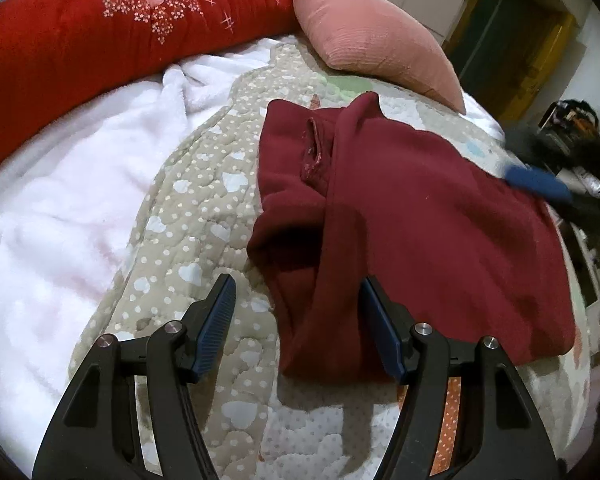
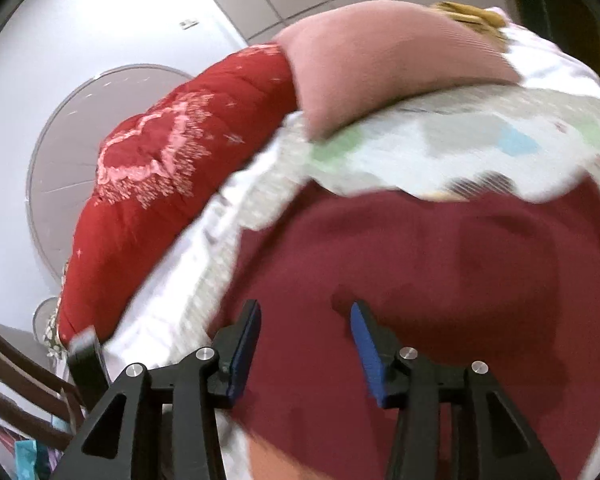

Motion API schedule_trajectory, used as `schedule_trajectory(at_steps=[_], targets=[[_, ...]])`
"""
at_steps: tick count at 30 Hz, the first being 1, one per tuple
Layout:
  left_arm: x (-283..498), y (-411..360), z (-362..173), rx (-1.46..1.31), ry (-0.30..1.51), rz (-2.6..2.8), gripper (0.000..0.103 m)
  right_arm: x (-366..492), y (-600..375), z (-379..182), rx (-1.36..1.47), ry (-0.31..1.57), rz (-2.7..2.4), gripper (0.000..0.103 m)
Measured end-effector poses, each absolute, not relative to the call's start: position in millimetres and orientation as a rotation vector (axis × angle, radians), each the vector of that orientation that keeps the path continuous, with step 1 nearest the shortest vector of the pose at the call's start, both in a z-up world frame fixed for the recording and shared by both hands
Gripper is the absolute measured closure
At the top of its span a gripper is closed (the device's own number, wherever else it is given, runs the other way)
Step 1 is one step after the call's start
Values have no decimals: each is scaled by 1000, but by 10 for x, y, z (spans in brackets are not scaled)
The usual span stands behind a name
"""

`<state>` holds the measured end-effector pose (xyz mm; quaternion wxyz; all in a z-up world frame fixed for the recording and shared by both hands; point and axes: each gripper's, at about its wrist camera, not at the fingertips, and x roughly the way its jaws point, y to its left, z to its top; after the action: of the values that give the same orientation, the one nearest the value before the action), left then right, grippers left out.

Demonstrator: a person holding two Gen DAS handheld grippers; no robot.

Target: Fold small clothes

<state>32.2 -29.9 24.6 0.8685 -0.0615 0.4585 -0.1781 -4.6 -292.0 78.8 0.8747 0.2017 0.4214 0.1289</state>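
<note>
A small dark red fleece garment (image 1: 412,216) lies on a patterned quilt (image 1: 204,216), partly folded, with a sleeve laid down over its body. My left gripper (image 1: 298,292) is open and empty, hovering over the garment's near left edge. My right gripper (image 2: 305,316) is open and empty, close above the same garment (image 2: 440,280); that view is blurred. The right gripper's blue pad also shows in the left wrist view (image 1: 536,180) at the garment's right edge.
A red floral duvet (image 1: 100,32) and a pink pillow (image 1: 372,36) lie at the bed's far side. A white fluffy blanket (image 1: 60,208) lies to the left. The bed's edge, with clutter beyond it, is at the right. A wooden chair (image 2: 28,392) stands at lower left.
</note>
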Motion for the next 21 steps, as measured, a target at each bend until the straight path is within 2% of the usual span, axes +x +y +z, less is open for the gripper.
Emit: schedule_trajectory(at_steps=[6, 10, 11, 12, 13, 17, 21], targets=[[406, -242, 253, -170, 971, -419, 38, 753, -2406, 566, 367, 953, 280, 58], [446, -187, 243, -192, 981, -443, 38, 1127, -2348, 247, 372, 1080, 198, 60], [451, -179, 252, -189, 983, -446, 38, 1162, -2351, 214, 379, 1076, 196, 65], [450, -170, 260, -183, 980, -444, 38, 1164, -2339, 231, 363, 1046, 206, 88], [443, -152, 273, -176, 971, -436, 38, 1160, -2308, 262, 324, 1027, 211, 93], [461, -55, 283, -209, 964, -421, 38, 1178, -2062, 378, 173, 983, 236, 95], [455, -38, 265, -214, 967, -421, 38, 1275, -1956, 251, 162, 993, 245, 98]])
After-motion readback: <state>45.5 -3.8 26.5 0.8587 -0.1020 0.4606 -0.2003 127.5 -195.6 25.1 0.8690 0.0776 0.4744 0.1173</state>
